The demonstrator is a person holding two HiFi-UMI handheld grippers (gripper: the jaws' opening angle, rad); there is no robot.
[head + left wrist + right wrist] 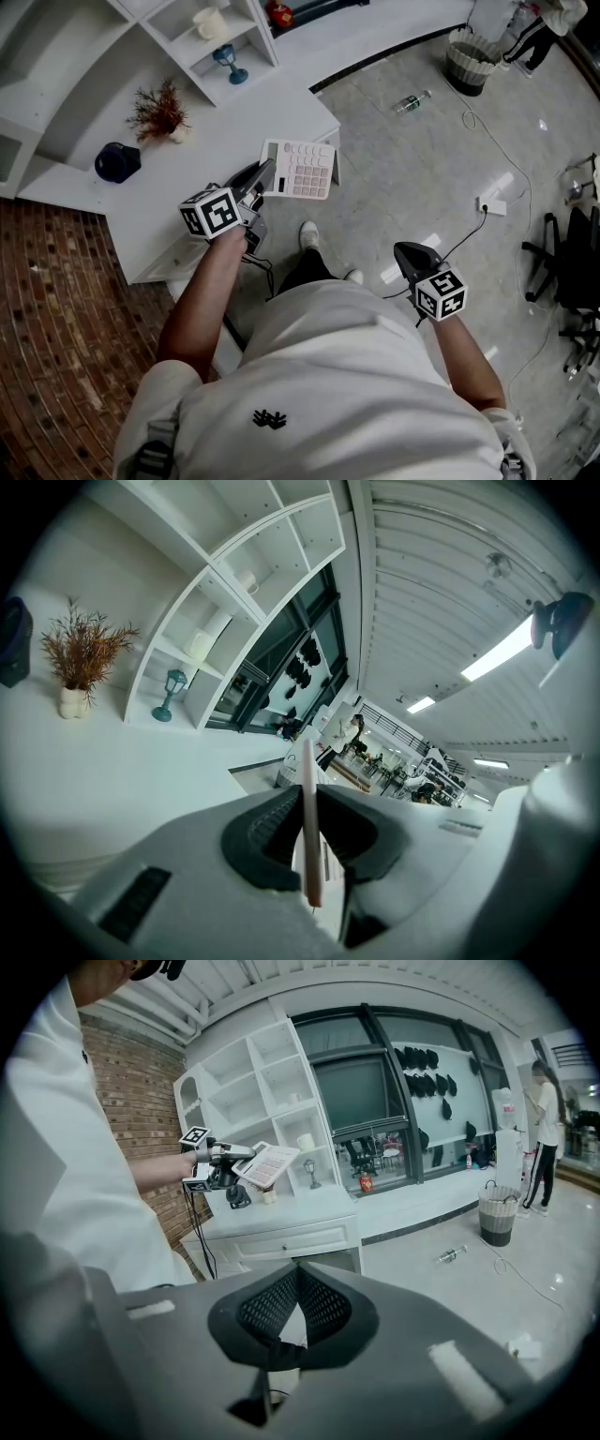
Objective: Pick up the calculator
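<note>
A: Item one, location?
B: Flat rectangular pale-pink calculator (305,171): clamped edge-on in the left tool (261,180), held clear above the white bench (216,141).
A: Right tool (410,251)?
B: Jaws together, empty (low, over the grey floor (422,159)).

An office-like room: white shelving (202,56) at upper left, a white desk (234,122), swivel chairs (567,258) at the right edge.

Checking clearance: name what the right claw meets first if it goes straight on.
Likely the white drawer cabinet beyond the shut right claw; depth is unclear, the floor may come first.
</note>
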